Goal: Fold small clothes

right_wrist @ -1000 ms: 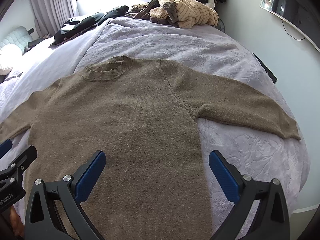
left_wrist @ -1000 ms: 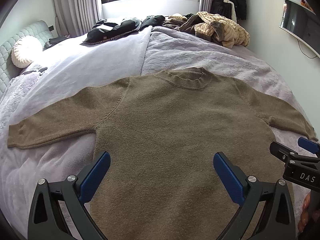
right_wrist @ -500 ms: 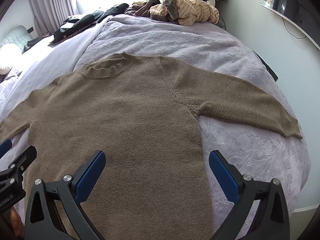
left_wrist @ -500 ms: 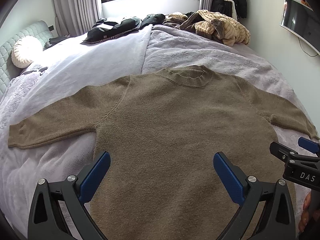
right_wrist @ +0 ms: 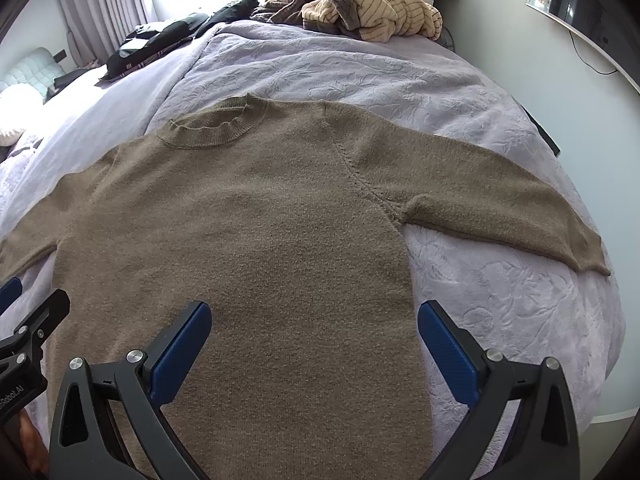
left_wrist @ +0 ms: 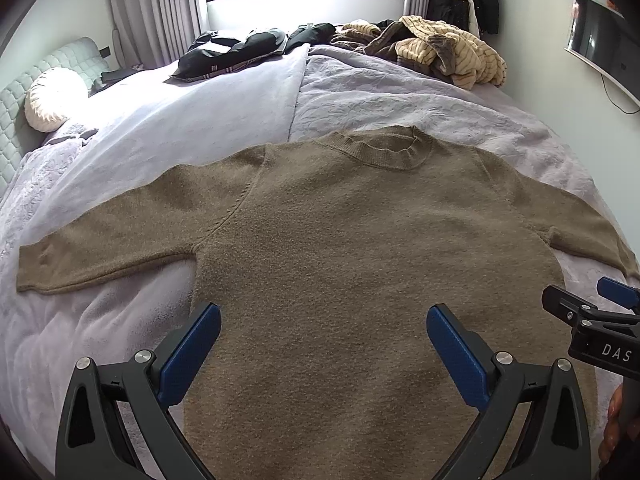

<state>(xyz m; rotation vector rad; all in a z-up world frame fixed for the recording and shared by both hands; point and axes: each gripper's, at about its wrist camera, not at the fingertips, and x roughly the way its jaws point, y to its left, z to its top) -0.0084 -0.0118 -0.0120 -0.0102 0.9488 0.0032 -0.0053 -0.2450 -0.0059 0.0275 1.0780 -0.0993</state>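
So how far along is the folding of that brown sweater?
Only the laying out looks done: the brown sweater lies flat on the bed, collar away from the camera, both sleeves spread wide. Nothing is in hand: the left gripper and right gripper hover open above its lower part. Every fold is left.

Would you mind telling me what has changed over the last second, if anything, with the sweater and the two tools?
Almost nothing. The right tool seems to have eased slightly forward, so the brown sweater sits a little lower in its view. The left tool stays put. Both remain open above the sweater's lower body, holding nothing, and the sweater lies flat on the bed, sleeves spread.
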